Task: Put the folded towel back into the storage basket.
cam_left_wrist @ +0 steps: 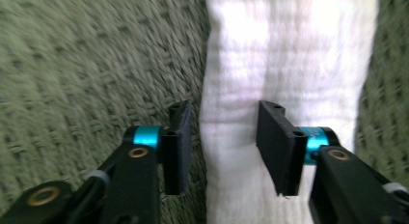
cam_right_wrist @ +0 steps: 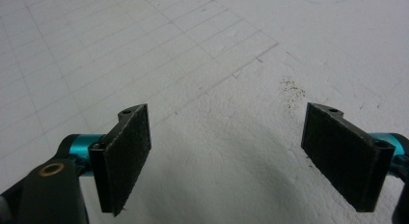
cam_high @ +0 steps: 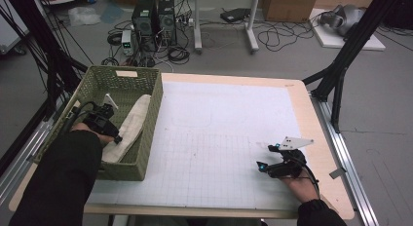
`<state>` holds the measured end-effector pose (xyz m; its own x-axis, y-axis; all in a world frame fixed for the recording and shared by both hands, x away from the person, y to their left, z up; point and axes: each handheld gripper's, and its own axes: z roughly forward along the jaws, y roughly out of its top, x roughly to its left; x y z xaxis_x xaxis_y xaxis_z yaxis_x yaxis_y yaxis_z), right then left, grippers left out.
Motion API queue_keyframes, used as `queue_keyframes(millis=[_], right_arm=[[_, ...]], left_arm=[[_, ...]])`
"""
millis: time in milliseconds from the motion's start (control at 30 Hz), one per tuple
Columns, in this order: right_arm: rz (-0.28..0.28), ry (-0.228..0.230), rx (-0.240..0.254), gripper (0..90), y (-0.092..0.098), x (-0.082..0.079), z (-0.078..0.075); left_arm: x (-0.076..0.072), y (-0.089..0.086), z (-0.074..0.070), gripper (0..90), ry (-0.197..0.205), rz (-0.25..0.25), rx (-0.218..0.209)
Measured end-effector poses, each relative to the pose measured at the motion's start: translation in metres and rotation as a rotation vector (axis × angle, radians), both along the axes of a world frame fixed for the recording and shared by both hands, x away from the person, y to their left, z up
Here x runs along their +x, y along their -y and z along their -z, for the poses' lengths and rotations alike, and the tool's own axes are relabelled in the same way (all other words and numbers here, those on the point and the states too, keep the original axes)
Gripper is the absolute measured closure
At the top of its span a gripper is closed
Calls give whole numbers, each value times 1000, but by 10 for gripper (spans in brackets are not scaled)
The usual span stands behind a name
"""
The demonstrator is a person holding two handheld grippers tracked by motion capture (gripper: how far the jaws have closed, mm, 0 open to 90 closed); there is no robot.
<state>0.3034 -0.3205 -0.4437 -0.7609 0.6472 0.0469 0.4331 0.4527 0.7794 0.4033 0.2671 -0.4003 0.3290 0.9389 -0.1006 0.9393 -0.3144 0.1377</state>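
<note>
A folded white cloth [cam_high: 132, 121] lies lengthwise in the green woven basket [cam_high: 152, 120] at the table's left. My left gripper [cam_high: 116, 134] is down inside the basket at the cloth's near end. In the left gripper view its jaws [cam_left_wrist: 224, 113] stand apart above the cloth [cam_left_wrist: 289, 50], one pad over the basket floor [cam_left_wrist: 87, 64], the other over the cloth, neither pressing on it. My right gripper [cam_high: 265, 157] rests low over the white gridded mat [cam_high: 219, 133] at the front right. Its jaws [cam_right_wrist: 226, 113] are wide open with nothing between them.
The basket's tall walls enclose the left hand on all sides. The mat [cam_right_wrist: 202, 50] covers most of the wooden tabletop [cam_high: 311, 114]. Black stand legs [cam_high: 341, 65] rise at the far right, with computers and cables on the floor behind.
</note>
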Motion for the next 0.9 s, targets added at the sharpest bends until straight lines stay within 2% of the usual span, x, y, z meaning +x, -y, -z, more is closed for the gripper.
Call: queue_keyframes(millis=[100,133,167,267,333,433,467,567,600,633,667,700,767,833,867,900], right_arm=[[-2,3,-2,173,0,0,0],[-2,2,-2,173,0,0,0],[-2,0,-1,173,0,0,0],[-2,1,2,173,0,0,0],[-4,-1,0,173,0,0,0],[-7,2,0,173,-1,1,1],[-9,0,-2,174,-1,1,1],[-14,0,-6,174,-2,2,1],[-14,-3,-7,174,-3,2,2],[-13,-8,-6,174,-3,2,2],[-13,-7,-6,174,-3,2,2],[-17,-4,-7,174,-3,3,2],[-17,-8,-6,174,-4,4,2],[-25,-10,-10,176,-5,4,3],[-27,-12,-12,177,-6,5,3],[-27,-9,-11,178,-6,5,4]], left_arm=[[0,0,-1,674,0,-7,-3],[0,-1,-2,813,-6,-13,-10],[0,-1,-1,844,-18,-22,-1],[-1,0,-3,862,-49,-51,19],[-3,-1,-4,864,-49,-74,43],[-8,-6,-4,864,-72,-102,37],[-10,-7,-4,864,-68,-119,32],[-12,-6,-3,860,-79,-104,13],[-12,-5,-4,847,-70,-102,6],[-11,-6,-4,778,-67,-107,-14],[-11,-7,-5,662,-56,-101,-32],[-10,-8,-6,583,-30,-95,-40],[-9,-11,-9,496,48,-113,-58],[-7,-16,-11,506,123,-129,-86],[-6,-17,-9,522,130,-129,-92],[-5,-16,-7,528,118,-130,-93]])
